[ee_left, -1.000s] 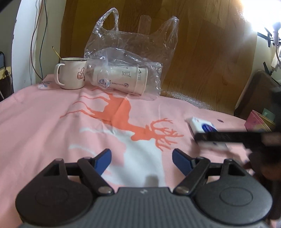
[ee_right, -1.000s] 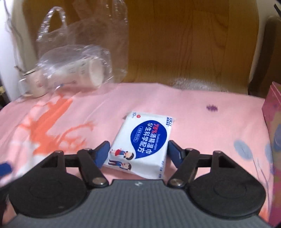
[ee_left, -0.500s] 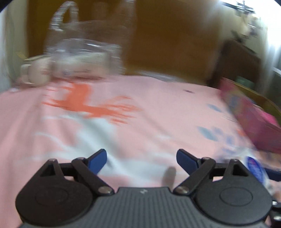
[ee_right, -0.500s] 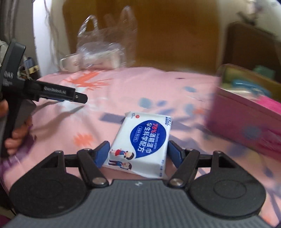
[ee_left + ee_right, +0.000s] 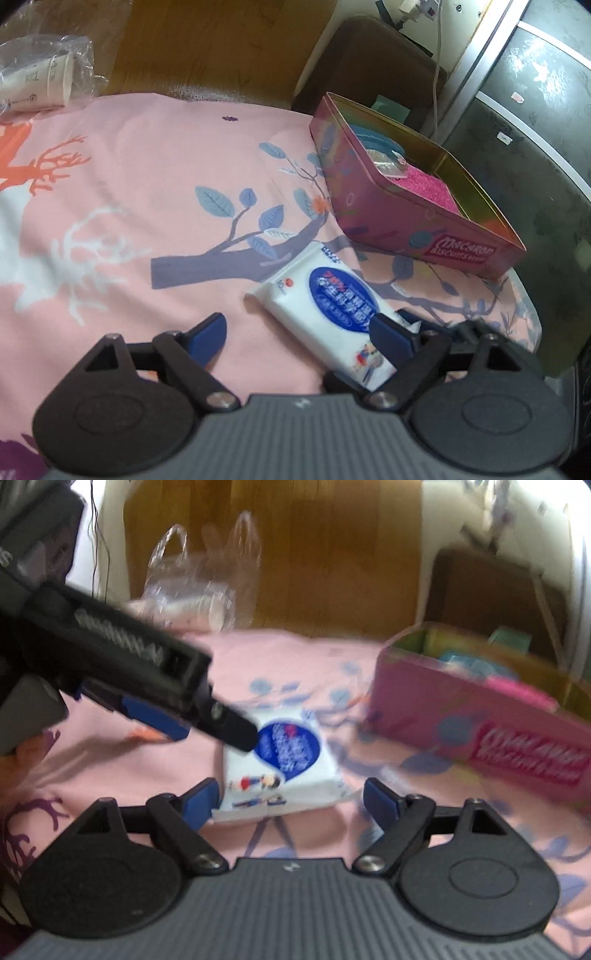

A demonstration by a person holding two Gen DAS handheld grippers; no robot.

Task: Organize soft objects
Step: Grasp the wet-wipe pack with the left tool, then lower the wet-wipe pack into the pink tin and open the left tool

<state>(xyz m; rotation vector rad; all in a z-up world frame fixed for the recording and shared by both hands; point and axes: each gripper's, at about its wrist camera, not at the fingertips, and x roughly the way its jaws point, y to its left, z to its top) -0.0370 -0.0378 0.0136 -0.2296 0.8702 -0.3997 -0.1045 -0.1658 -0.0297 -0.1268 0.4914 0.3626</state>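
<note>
A white wipes packet with a blue oval label (image 5: 328, 306) lies on the pink cloth, also in the right wrist view (image 5: 280, 764). My right gripper (image 5: 291, 799) is open, its blue fingers wide on either side of the packet's near end. My left gripper (image 5: 299, 330) is open; the packet lies against its right finger (image 5: 388, 332). The left tool also shows in the right wrist view (image 5: 122, 657), reaching over the packet. A pink biscuit tin (image 5: 373, 206) stands open to the right with soft items inside.
A clear plastic bag with paper cups (image 5: 37, 81) lies at the far left by a wooden board (image 5: 207, 48). The tin also shows in the right wrist view (image 5: 424, 701). A dark cabinet (image 5: 535, 147) stands past the table's right edge.
My right gripper carried the packet right toward the tin and opened; the packet now lies on the cloth. My left gripper swung right to the packet.
</note>
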